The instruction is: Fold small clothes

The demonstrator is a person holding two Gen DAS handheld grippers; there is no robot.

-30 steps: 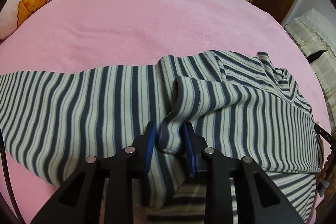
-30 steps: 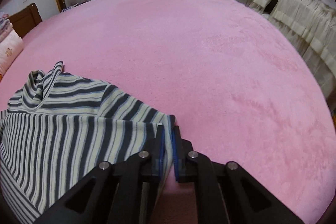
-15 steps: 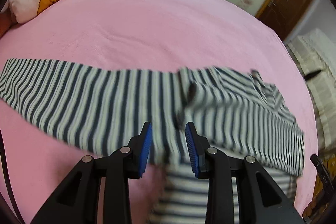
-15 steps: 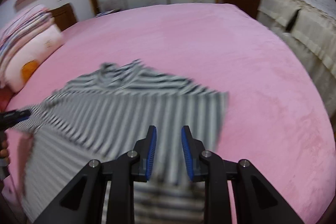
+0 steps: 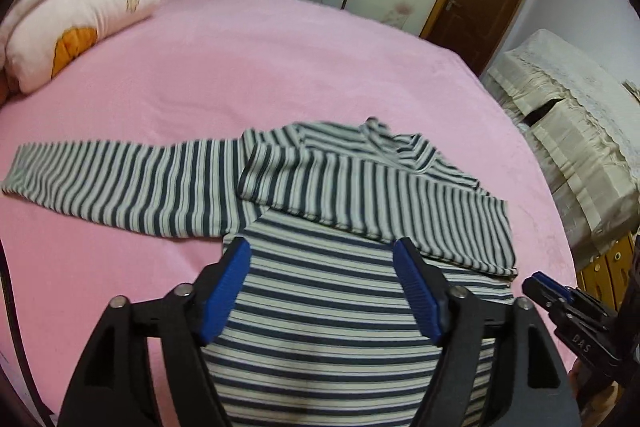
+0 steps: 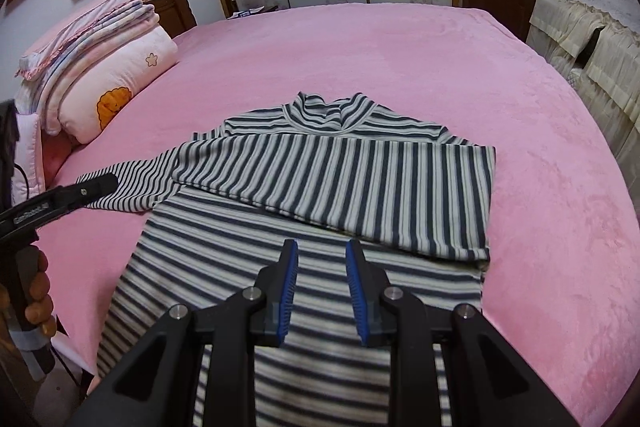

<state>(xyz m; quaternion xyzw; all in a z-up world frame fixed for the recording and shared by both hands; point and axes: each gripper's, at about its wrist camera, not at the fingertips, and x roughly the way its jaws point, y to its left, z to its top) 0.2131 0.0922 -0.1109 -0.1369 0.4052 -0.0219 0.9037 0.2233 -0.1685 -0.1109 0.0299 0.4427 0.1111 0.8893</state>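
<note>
A navy-and-cream striped long-sleeve top (image 5: 320, 307) (image 6: 312, 267) lies flat on the pink bed. Its right sleeve (image 5: 380, 203) (image 6: 340, 183) is folded across the chest. Its left sleeve (image 5: 120, 183) (image 6: 124, 183) stretches out to the left. The collar (image 6: 332, 111) points away from me. My left gripper (image 5: 322, 287) is open wide and empty, above the top's body. My right gripper (image 6: 322, 287) is open and empty, above the lower body. The right gripper also shows at the right edge of the left wrist view (image 5: 568, 311).
The pink bedspread (image 6: 400, 59) covers the whole bed. A pillow and folded quilts (image 6: 100, 75) are stacked at the far left. A cream-covered cabinet (image 5: 568, 131) stands beyond the right bed edge. Wardrobe doors and a brown door stand behind the bed.
Both grippers let go of the folded sleeve, opened and drew back and up from the top. The right sleeve now lies flat across the chest.
</note>
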